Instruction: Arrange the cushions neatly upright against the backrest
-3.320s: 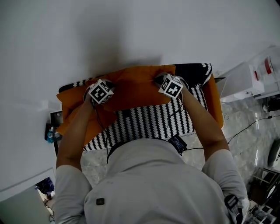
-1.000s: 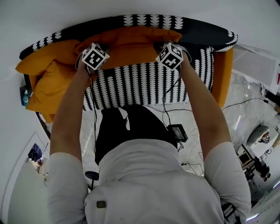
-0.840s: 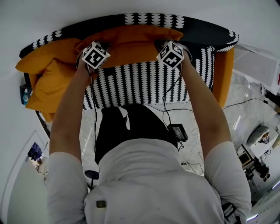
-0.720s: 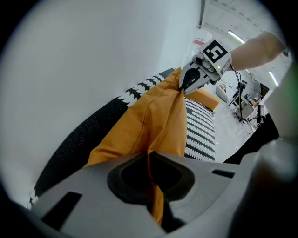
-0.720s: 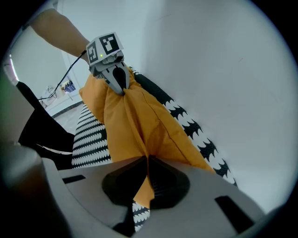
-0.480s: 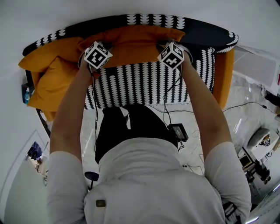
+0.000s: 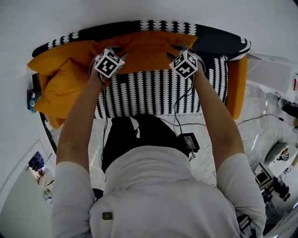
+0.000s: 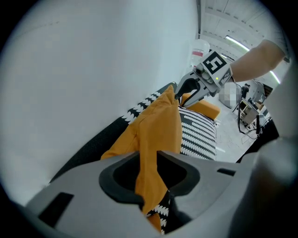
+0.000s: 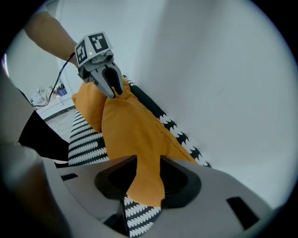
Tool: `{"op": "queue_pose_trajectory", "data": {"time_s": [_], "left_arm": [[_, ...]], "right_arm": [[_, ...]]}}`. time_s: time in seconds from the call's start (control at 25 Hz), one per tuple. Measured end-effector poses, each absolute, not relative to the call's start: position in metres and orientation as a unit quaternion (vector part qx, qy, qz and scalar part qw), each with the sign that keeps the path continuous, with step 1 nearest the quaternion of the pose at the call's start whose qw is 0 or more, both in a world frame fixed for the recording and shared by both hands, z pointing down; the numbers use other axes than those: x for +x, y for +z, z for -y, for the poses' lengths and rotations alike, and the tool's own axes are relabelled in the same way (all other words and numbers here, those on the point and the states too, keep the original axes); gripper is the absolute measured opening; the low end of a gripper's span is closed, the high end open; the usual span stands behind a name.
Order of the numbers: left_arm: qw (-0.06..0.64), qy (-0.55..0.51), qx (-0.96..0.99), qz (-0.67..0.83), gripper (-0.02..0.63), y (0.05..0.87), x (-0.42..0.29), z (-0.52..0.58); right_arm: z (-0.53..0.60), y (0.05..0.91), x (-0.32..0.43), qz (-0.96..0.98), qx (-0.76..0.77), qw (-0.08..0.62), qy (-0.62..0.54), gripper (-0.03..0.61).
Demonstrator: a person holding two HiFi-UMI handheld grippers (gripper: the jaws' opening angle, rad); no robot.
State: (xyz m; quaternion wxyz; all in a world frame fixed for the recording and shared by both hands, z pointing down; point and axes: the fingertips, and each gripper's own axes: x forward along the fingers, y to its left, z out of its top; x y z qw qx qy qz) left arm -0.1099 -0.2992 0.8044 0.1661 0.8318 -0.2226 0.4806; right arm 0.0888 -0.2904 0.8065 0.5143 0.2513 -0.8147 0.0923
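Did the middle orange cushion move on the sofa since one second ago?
No. The middle orange fabric cushion stands against the black-and-white patterned backrest as before, top edge just below the backrest's rim.

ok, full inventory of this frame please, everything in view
sofa: 1, black-and-white pattern, against the white wall
middle cushion: 1, orange, standing along the backrest
left cushions: looks like 2, orange, heaped at the sofa's left end
right cushion: 1, orange, at the sofa's right end
cables: several, black, across the pale floor
box: 1, black, small, on a cable by the right arm
white unit: 1, right of the sofa
shirt: 1, white, bottom of the head view
forearms: 2, bare, reaching to the cushion
left gripper: 1, grey, jaws have just been opening, cushion's edge between them
right gripper: 1, grey, same
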Motion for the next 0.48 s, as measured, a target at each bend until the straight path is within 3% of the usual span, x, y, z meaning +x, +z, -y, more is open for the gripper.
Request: {"op": "queue_pose_trajectory", "data": {"time_s": [0.48], "left_arm": [[0.16,0.418,0.852,0.273,0.124,0.715,-0.12,0.283]], "right_arm": [[0.27,0.713,0.07,0.842,0.317,0.416,0.129,0.167]]}}
